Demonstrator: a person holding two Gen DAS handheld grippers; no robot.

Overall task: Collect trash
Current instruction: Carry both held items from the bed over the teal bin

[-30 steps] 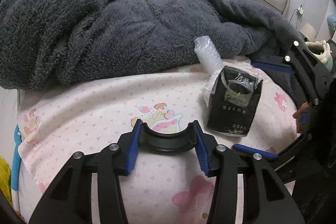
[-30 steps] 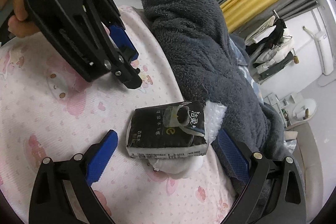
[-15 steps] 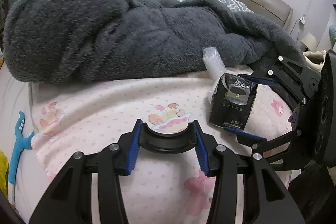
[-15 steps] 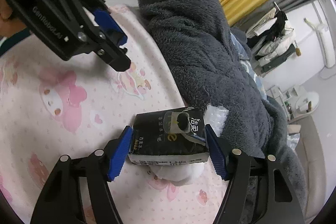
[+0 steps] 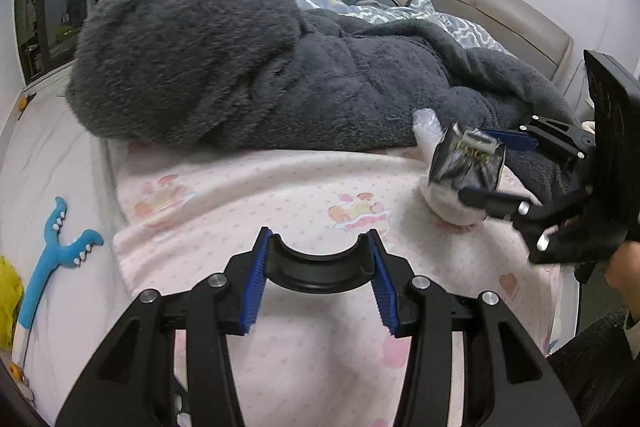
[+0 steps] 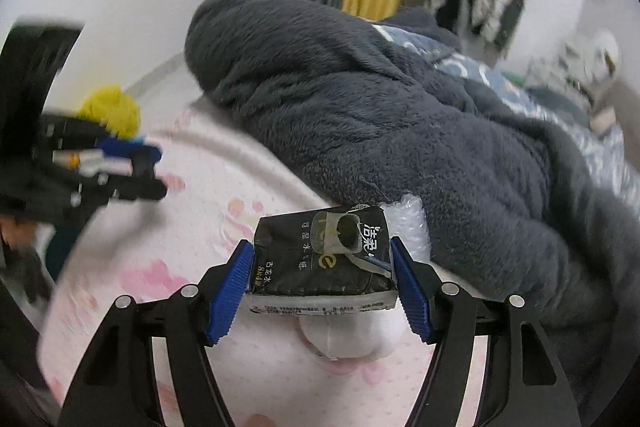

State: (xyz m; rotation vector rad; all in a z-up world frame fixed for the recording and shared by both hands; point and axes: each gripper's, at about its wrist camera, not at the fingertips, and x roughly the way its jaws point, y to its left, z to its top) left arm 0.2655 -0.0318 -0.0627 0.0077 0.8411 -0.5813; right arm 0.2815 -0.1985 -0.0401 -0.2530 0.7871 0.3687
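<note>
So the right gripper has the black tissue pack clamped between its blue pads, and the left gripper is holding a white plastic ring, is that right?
Not quite. The ring in the left gripper is black, not white, as the left wrist view shows: a black plastic ring sits clamped between its blue pads. The rest holds: the right gripper is shut on the black tissue pack.

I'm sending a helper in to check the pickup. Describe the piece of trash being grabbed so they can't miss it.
Find the big dark grey fleece blanket heaped on the pink printed sheet. At its near edge, the right gripper has its blue jaws shut on a black tissue pack. Unlike the clear bubble wrap beside it, it is glossy black with white lettering.
</note>
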